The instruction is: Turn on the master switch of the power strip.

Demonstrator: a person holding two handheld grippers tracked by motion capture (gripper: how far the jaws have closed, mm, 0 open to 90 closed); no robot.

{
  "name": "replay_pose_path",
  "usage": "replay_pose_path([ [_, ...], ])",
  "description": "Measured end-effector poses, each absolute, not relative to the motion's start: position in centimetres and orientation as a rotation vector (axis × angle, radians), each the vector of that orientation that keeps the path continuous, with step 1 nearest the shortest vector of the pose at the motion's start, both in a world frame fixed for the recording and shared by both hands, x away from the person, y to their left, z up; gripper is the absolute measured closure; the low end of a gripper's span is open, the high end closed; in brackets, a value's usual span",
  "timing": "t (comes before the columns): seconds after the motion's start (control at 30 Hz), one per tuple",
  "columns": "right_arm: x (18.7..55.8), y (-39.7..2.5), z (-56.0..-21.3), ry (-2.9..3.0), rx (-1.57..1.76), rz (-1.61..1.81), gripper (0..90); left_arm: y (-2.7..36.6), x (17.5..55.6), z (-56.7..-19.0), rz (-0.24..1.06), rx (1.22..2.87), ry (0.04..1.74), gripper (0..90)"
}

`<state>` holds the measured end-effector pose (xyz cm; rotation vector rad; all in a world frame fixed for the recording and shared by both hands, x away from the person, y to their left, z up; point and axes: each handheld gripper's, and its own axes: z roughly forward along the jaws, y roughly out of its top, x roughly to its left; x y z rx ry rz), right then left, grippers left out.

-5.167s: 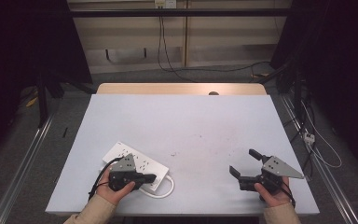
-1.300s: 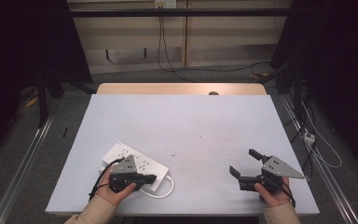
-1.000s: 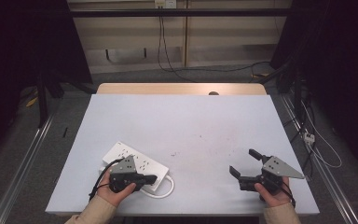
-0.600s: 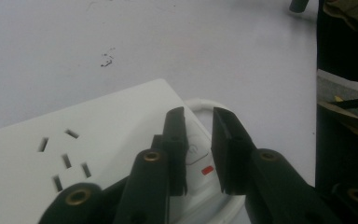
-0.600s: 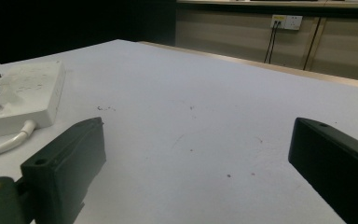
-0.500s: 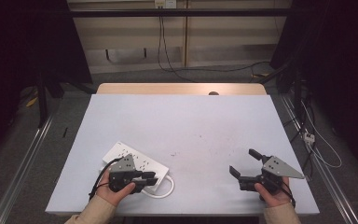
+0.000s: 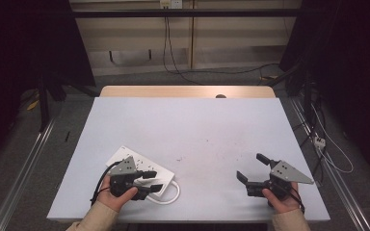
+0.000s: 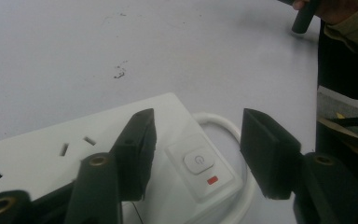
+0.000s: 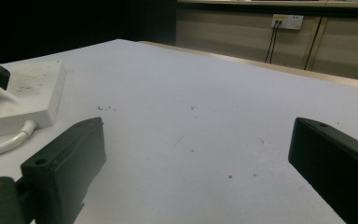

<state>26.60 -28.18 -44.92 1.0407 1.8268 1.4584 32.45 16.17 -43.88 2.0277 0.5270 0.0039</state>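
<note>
A white power strip (image 7: 120, 155) lies flat on the pale table (image 7: 192, 130) at the front left. Its white cable (image 7: 176, 195) loops round its near end. My left gripper (image 7: 155, 180) is open and hovers over that end. In the left gripper view the jaws of my left gripper (image 8: 198, 135) stand either side of the power strip's (image 8: 42, 154) switch button (image 8: 196, 161) and red indicator (image 8: 212, 180), and I see no contact. My right gripper (image 7: 250, 166) rests at the front right, open wide and holding nothing. In the right gripper view, my right gripper (image 9: 198, 135) faces bare tabletop.
In the right gripper view the power strip (image 9: 28, 93) and its cable (image 9: 4, 144) lie far off to the left. A wooden strip (image 7: 188, 91) runs along the table's far edge. Cables (image 7: 327, 149) trail on the floor to the right, and metal rails (image 7: 24, 173) flank the table.
</note>
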Motion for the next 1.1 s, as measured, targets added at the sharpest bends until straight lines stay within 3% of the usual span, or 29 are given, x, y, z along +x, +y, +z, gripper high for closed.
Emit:
replay_pose_path([
  [0.3,26.6,-28.2,-44.9,1.827,1.040,1.461,3.5,16.2,32.6,-43.9,0.012,2.020,0.538,28.4],
  [0.63,26.6,-28.2,-44.9,1.831,1.037,1.462,3.6,16.5,32.7,-43.8,0.011,1.998,0.554,17.0],
  [1.1,26.6,-28.1,-44.9,1.833,1.035,1.465,3.6,17.4,33.0,-43.6,0.026,1.977,0.566,10.1],
])
